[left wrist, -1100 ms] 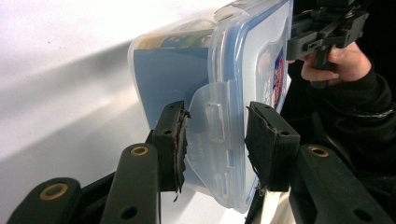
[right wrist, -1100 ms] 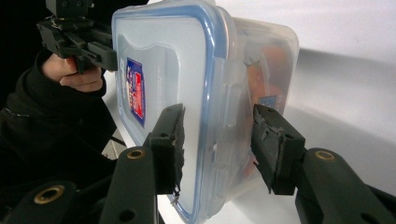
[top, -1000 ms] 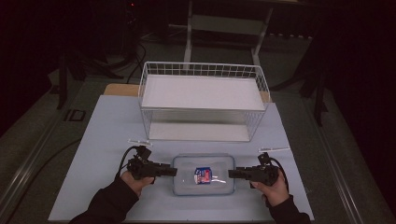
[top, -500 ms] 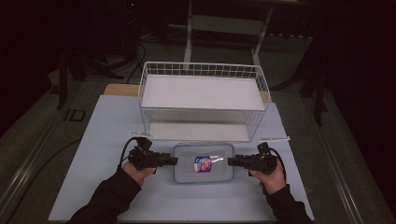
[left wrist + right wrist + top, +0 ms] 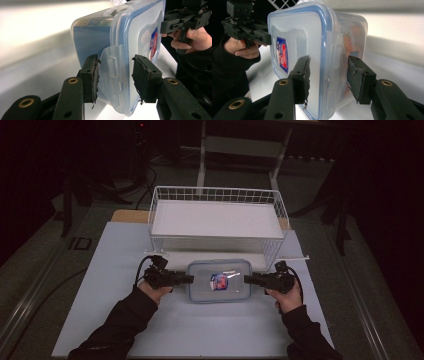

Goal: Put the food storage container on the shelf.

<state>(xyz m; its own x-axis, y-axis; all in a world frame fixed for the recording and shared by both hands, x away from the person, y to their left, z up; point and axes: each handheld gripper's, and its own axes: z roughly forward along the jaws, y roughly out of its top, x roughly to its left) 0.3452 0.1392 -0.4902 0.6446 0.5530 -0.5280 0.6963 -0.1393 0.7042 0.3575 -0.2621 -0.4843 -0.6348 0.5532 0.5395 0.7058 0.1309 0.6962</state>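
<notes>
A clear plastic container (image 5: 220, 281) with a blue-rimmed lid and a red-and-blue label is held between both grippers, just in front of the wire basket. My left gripper (image 5: 190, 279) is shut on the container's left end. In the left gripper view the pads (image 5: 91, 75) clamp the container (image 5: 140, 30) over its latch flap. My right gripper (image 5: 246, 279) is shut on the opposite end. In the right gripper view its fingers (image 5: 359, 80) press lid and base of the container (image 5: 297, 32). Each gripper view shows the other gripper at the container's far end.
A white wire basket (image 5: 215, 195) with a white floor stands at the back of the white table mat (image 5: 100, 310), its front wall just beyond the container. Dark floor, cables and a metal stand surround the table.
Both grippers have carried the container away from the person, closer to the front of the wire basket. The grips look unchanged.
</notes>
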